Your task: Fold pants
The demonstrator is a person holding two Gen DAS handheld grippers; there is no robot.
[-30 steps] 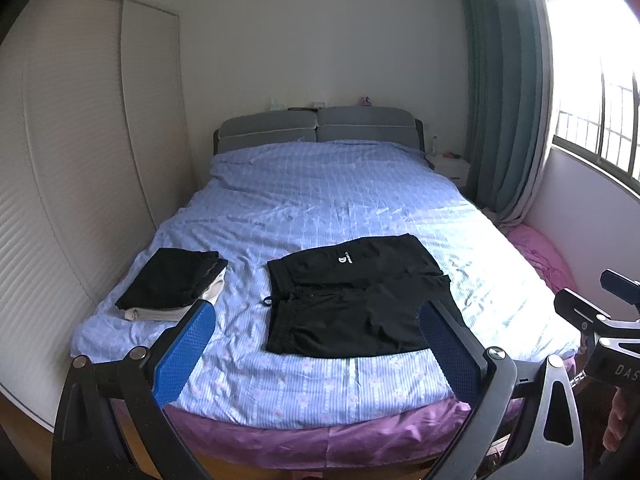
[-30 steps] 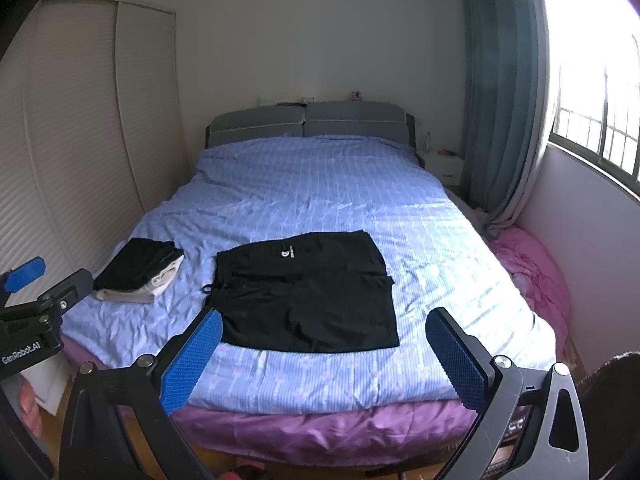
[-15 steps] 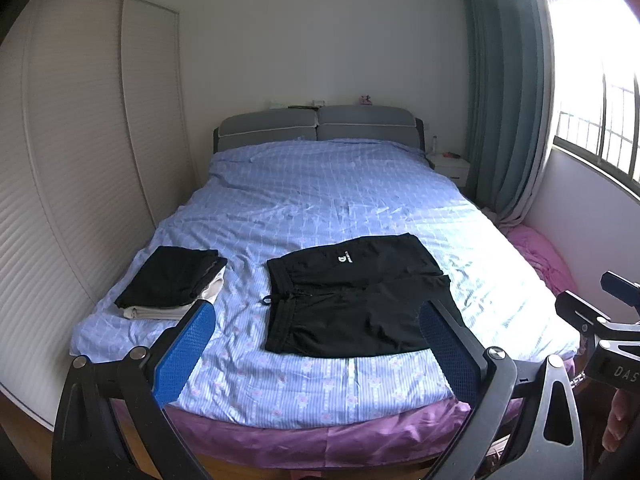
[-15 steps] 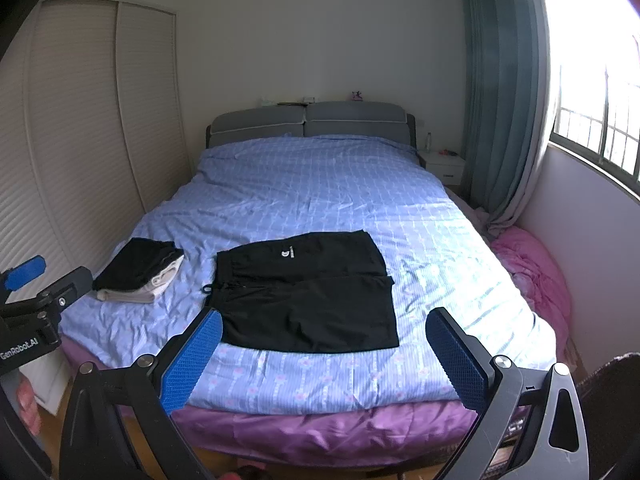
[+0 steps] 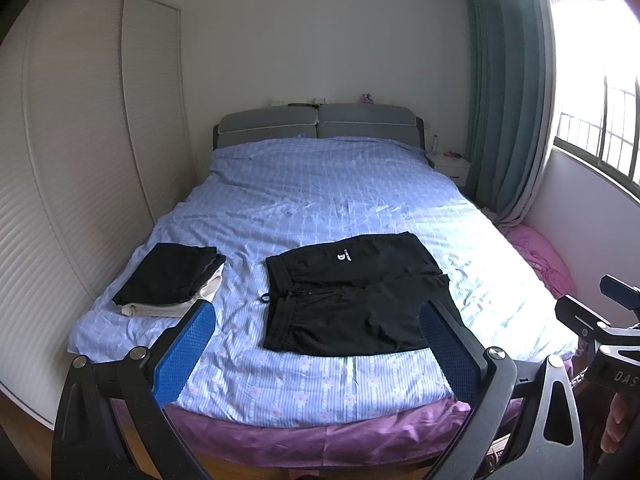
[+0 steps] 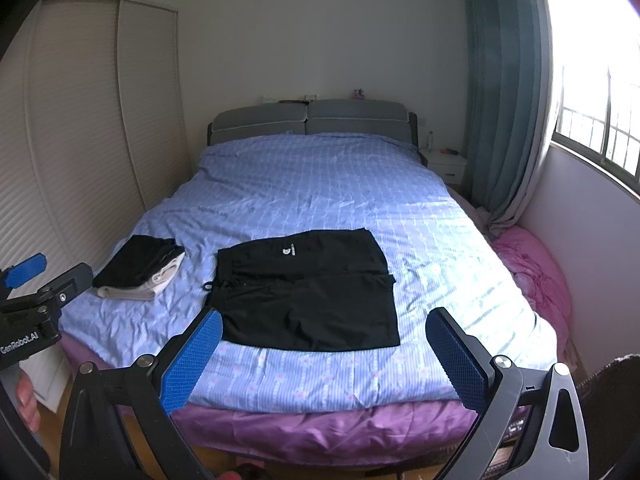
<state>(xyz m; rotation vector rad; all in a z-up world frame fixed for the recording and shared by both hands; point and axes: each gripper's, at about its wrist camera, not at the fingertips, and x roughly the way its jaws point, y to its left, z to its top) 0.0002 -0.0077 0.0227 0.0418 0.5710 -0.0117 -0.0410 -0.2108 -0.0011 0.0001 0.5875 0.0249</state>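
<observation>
Black pants [image 5: 356, 300] [image 6: 306, 292] lie flat near the foot of the bed, waistband to the left, a small white logo on the far half. My left gripper [image 5: 316, 324] hangs open in front of the bed's foot, blue pads wide apart, nothing between them. My right gripper [image 6: 324, 336] is likewise open and empty, held off the bed. Each gripper shows at the edge of the other's view: the right gripper body [image 5: 600, 332] and the left gripper body [image 6: 36, 300].
A stack of folded clothes [image 5: 170, 280] [image 6: 140, 268], black on top of white, sits at the bed's left edge. The blue checked sheet [image 5: 320, 200] covers the bed. Wardrobe doors [image 5: 80, 160] on the left; curtain [image 5: 504, 100], window and pink bedding [image 5: 540, 256] on the right.
Both views have tilted slightly; the bed and pants sit a little lower in the frames. Nothing on the bed has moved, and both grippers stay open.
</observation>
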